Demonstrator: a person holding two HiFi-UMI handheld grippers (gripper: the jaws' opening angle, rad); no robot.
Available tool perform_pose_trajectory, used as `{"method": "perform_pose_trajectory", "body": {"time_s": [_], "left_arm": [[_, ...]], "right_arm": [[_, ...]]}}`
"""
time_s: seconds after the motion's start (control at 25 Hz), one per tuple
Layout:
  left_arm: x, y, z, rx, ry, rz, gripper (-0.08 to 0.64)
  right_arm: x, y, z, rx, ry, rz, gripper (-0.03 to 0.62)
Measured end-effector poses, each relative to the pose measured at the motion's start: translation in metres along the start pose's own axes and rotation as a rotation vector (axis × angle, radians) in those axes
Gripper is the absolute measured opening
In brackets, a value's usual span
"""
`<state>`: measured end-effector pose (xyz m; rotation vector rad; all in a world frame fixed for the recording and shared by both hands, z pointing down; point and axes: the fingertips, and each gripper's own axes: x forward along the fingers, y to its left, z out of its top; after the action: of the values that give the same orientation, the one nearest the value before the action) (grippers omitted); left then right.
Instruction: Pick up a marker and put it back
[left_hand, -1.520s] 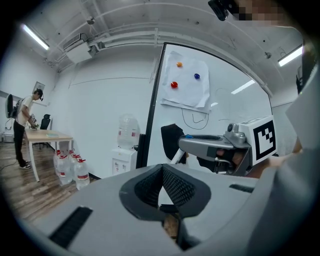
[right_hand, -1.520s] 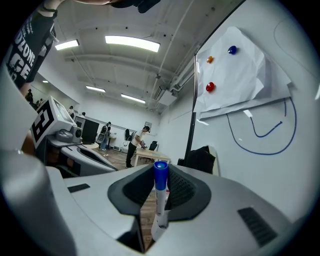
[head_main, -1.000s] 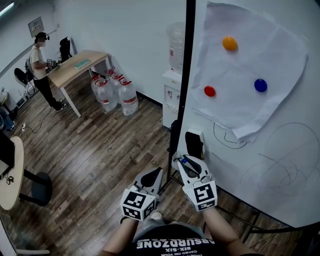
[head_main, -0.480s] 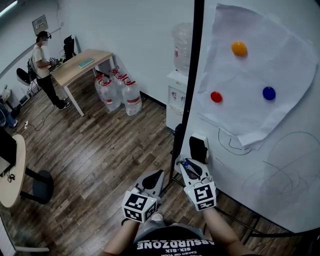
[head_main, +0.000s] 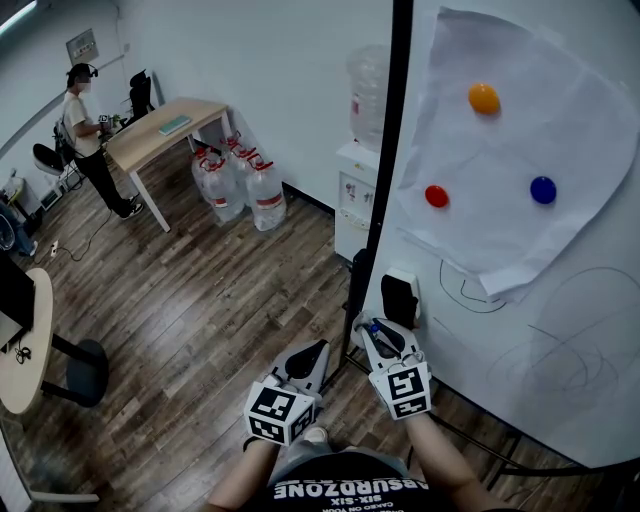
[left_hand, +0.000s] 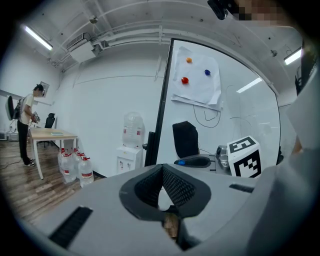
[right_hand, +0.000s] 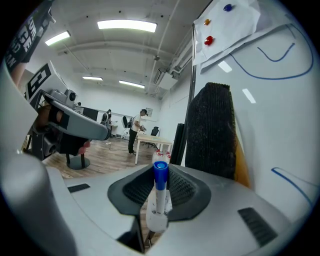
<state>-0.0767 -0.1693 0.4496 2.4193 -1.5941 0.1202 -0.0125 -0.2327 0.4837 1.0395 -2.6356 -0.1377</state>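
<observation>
Pinching the blue-capped marker (right_hand: 159, 192) just beside the whiteboard (head_main: 560, 330), the right gripper (head_main: 378, 328) hid all but its cap from overhead, while the left gripper (head_main: 312, 350) hung lower, jaws pressed together and empty.

PLACE: open-plan office | EVIDENCE: whiteboard (head_main: 560, 330) with magnets (head_main: 484, 98) just right of the fingers (right_hand: 130, 189); water dispenser (head_main: 358, 190) and spare water jugs (head_main: 235, 185) beyond them; wooden table (head_main: 150, 135), swivel chair (head_main: 135, 95) and standing person (head_main: 85, 130) far beyond-left; ceiling strip lights (right_hand: 127, 25) overhead
</observation>
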Motion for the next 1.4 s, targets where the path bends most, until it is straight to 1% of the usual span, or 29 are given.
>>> {"method": "perform_pose_trajectory", "body": {"time_s": [0.36, 1.0, 1.4], "left_arm": [[-0.002, 0.004, -0.004, 0.000, 0.005, 0.007, 0.008], [-0.008, 0.002, -0.006, -0.007, 0.013, 0.004, 0.008], [-0.009, 0.001, -0.009, -0.006, 0.014, 0.003, 0.008]], "right_arm": [[0.005, 0.001, -0.014, -0.004, 0.030, -0.005, 0.076], [0.009, 0.006, -0.037, -0.066, 0.097, -0.017, 0.077], [0.009, 0.005, -0.051, -0.072, 0.131, -0.030, 0.078]]}}
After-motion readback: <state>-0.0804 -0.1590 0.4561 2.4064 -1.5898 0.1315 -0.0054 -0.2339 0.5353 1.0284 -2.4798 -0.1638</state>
